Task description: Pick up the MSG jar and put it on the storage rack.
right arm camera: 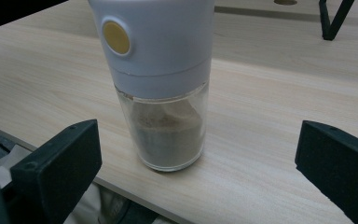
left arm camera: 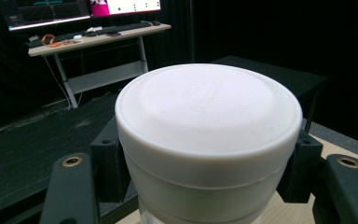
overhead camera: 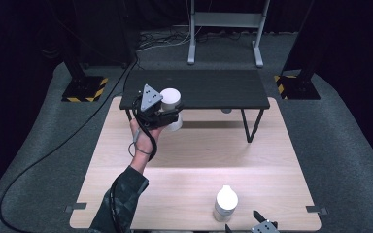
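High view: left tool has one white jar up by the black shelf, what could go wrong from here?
The left tool pinches the white jar just under its cap, so it might slip or tilt. It hangs beside the black shelf edge and could knock it. The grinder stands near the table's front edge, between the open right tool's jaws.

The light wooden tabletop (overhead camera: 272,145) carries a low black shelf (overhead camera: 213,87) along its far edge, raised on thin black legs (overhead camera: 252,124). Off the far corners, two bases with yellow and black stripes (overhead camera: 85,90) (overhead camera: 296,86) stand on the grey floor (overhead camera: 349,160). Further back, a desk (left arm camera: 98,39) holds monitors (left arm camera: 126,5) and a keyboard (left arm camera: 121,29).
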The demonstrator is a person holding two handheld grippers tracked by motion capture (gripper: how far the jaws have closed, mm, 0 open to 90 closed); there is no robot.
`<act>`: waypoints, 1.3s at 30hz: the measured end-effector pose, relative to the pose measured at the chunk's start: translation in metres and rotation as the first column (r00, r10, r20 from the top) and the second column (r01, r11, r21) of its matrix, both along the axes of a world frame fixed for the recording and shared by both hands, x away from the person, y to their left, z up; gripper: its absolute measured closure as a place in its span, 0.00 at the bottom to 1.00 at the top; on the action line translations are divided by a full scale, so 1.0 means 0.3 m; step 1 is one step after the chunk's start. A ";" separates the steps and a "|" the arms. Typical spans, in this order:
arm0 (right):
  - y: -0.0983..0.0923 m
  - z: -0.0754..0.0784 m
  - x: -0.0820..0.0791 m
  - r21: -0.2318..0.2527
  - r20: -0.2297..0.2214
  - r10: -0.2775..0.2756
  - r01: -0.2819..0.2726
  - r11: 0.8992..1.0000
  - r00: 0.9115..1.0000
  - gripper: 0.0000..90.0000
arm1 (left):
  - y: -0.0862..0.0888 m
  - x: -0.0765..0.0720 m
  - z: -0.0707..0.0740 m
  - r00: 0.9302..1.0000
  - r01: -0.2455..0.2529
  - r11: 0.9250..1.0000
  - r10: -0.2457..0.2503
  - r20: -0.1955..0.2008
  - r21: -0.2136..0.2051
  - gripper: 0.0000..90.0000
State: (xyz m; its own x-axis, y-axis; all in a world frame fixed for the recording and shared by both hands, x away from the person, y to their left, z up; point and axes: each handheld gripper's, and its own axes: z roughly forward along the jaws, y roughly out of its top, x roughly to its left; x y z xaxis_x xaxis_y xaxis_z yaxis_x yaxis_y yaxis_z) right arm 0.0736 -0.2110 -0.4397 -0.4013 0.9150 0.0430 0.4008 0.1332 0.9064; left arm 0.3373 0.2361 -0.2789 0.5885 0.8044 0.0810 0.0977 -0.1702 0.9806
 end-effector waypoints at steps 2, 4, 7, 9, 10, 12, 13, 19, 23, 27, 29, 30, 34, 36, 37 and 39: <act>0.000 0.000 -0.001 0.001 0.001 -0.001 0.001 1.000 1.000 0.00 | 0.001 -0.001 0.006 1.000 -0.001 1.000 0.001 0.001 -0.001 0.38; 0.000 0.000 0.000 0.001 0.000 -0.001 0.001 1.000 1.000 0.00 | 0.003 -0.002 0.013 1.000 0.000 1.000 0.000 0.006 -0.006 0.38; 0.000 -0.001 0.000 0.002 0.000 -0.001 0.001 1.000 1.000 0.00 | 0.006 -0.001 0.019 1.000 0.003 1.000 -0.003 0.007 -0.010 0.38; 0.001 -0.001 0.000 0.001 0.000 0.000 0.000 1.000 1.000 0.00 | 0.007 -0.002 0.027 1.000 0.005 1.000 -0.005 0.009 -0.005 0.38; 0.001 -0.001 0.000 0.001 -0.001 0.000 0.000 1.000 1.000 0.00 | 0.007 -0.003 0.032 1.000 0.004 1.000 -0.004 0.014 -0.004 0.38; 0.002 -0.002 0.000 0.000 0.001 0.000 0.000 1.000 1.000 0.00 | 0.008 -0.002 0.037 1.000 0.008 1.000 -0.008 0.016 -0.006 0.38; 0.002 -0.001 0.001 0.000 0.000 0.001 -0.001 1.000 1.000 0.00 | 0.009 -0.002 0.041 1.000 0.009 1.000 -0.009 0.017 -0.005 0.38; 0.004 -0.002 0.001 0.002 -0.002 0.002 -0.002 1.000 1.000 0.00 | 0.009 -0.003 0.059 1.000 0.010 1.000 -0.010 0.028 -0.011 0.38; 0.004 -0.003 0.003 0.002 -0.002 0.005 -0.005 1.000 1.000 0.00 | 0.005 -0.001 0.072 0.999 0.009 1.000 -0.008 0.035 -0.017 0.38; 0.004 -0.003 0.003 0.003 -0.004 0.006 -0.006 1.000 1.000 0.00 | -0.004 0.002 0.088 0.999 0.007 1.000 -0.007 0.042 -0.014 0.38; 0.004 -0.003 0.003 0.002 -0.003 0.007 -0.007 1.000 1.000 0.00 | -0.009 0.006 0.095 0.999 0.008 1.000 -0.007 0.043 -0.012 0.38; 0.004 -0.003 0.003 0.002 -0.002 0.007 -0.007 1.000 1.000 0.00 | -0.012 0.008 0.098 0.999 0.010 1.000 -0.009 0.044 -0.013 0.38; 0.002 -0.004 0.003 0.004 -0.001 0.006 -0.006 1.000 1.000 0.00 | -0.024 0.013 0.108 0.999 0.015 1.000 -0.015 0.048 -0.009 0.38; 0.001 -0.005 0.003 0.005 -0.002 0.007 -0.007 1.000 1.000 0.00 | -0.029 0.019 0.113 0.999 0.016 1.000 -0.015 0.048 -0.011 0.38; 0.001 -0.005 0.004 0.005 -0.003 0.008 -0.008 1.000 1.000 0.00 | -0.032 0.023 0.117 0.999 0.016 1.000 -0.015 0.047 -0.010 0.38; 0.000 -0.005 0.004 0.006 -0.003 0.008 -0.008 1.000 1.000 0.00 | -0.040 0.030 0.121 0.999 0.013 1.000 -0.012 0.046 -0.011 0.38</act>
